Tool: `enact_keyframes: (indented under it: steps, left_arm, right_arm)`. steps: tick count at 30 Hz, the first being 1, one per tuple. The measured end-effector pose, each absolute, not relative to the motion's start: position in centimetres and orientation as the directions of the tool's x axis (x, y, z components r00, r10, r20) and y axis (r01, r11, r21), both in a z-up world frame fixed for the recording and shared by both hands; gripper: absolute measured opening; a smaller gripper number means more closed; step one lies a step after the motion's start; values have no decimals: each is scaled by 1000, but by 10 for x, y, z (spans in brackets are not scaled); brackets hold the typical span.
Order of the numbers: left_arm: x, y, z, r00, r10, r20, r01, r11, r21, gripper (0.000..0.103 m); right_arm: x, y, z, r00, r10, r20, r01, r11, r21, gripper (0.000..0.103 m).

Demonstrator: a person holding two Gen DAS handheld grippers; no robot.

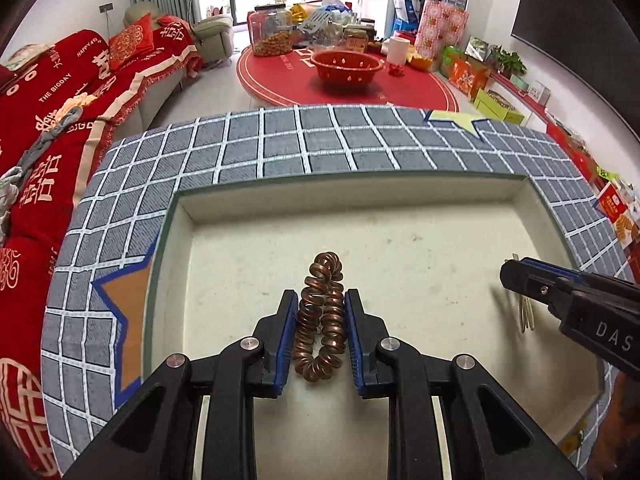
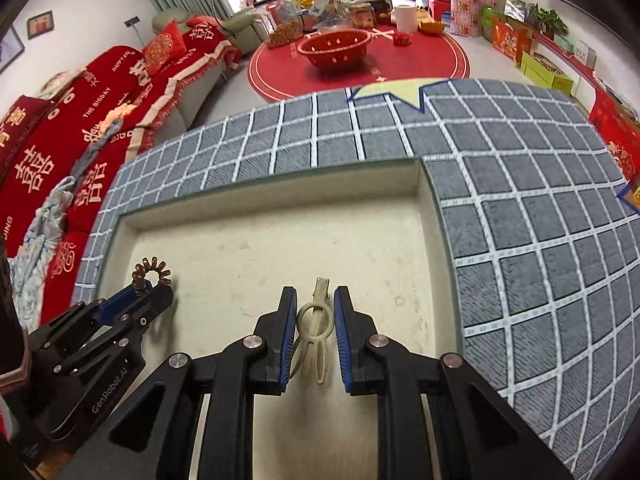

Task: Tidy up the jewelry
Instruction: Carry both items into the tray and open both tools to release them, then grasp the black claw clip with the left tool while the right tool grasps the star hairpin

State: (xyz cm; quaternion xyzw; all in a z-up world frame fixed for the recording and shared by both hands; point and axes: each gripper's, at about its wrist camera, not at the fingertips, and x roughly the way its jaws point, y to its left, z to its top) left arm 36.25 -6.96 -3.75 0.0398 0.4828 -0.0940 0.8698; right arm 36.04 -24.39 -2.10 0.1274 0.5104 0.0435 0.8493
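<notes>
Coiled copper-brown hair tie (image 1: 322, 318) squeezed into a long loop between the left gripper (image 1: 320, 300) pads, long axis pointing straight ahead toward the far wall of the shallow cream tray (image 1: 400, 220); in the right wrist view, loop end poking past the fingertips. Narrow jaws, both pads touching the coils. Cream hair clip (image 2: 316, 328) likewise lengthwise between the right gripper (image 2: 316, 300) pads, beak forward; left pad touching its ring, a sliver of gap on the right, so held or merely bracketed: cannot tell. Hair tie toward the tray's left half, clip near its right wall; grippers well apart. Whether either piece rests on the tray floor: unclear. Near edge of tray hidden under the gripper bodies. Tray on a grey checked mat (image 1: 280, 140).
</notes>
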Motion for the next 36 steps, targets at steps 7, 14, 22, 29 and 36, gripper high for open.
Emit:
enact_keyframes:
  steps: [7, 14, 22, 29, 36]
  left_arm:
    - [360, -78, -39, 530, -58, -846, 191, 980, 52, 72]
    - [354, -74, -27, 555, -58, -829, 172, 984, 46, 72]
    - [330, -57, 12, 640, -86, -764, 145, 989, 10, 103]
    - [285, -27, 40, 672, -136, -728, 155, 987, -40, 103]
    - [235, 9, 45, 647, -176, -742, 150, 983, -102, 103]
  right_arm:
    - [359, -242, -27, 477, 186, -859, 55, 969, 240, 21]
    - [357, -238, -21, 481, 217, -850, 60, 959, 278, 53]
    - [338, -246, 11, 547, 287, -786, 65, 922, 383, 73]
    - [298, -249, 47, 611, 325, -722, 34, 900, 434, 87]
    - [240, -249, 76, 684, 321, -655, -19, 906, 423, 96]
